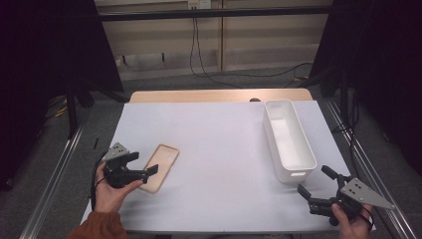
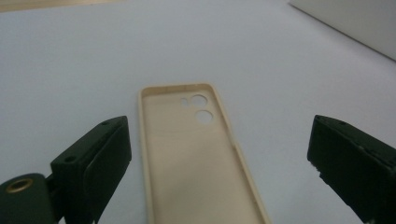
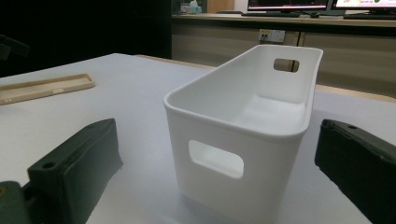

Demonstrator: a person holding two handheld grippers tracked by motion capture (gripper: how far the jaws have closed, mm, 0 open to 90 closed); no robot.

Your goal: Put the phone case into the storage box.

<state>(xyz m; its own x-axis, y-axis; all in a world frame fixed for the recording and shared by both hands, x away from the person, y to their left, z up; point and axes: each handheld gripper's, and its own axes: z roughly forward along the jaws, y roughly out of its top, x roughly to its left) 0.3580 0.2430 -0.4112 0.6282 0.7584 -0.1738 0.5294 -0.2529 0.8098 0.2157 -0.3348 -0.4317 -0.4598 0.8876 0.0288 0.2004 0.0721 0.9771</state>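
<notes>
Beige phone case point(image 2: 191, 154) lies flat on the counter point(image 1: 219, 149), between the left gripper's point(image 1: 145, 165) wide fingers, untouched; right gripper point(image 1: 314, 181) likewise wide, empty.

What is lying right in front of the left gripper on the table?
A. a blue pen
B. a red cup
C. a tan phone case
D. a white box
C: a tan phone case lies flat on the table, open side up, with camera holes near its far end, between the wide-open jaws of the left gripper; the jaws do not touch it.
</notes>
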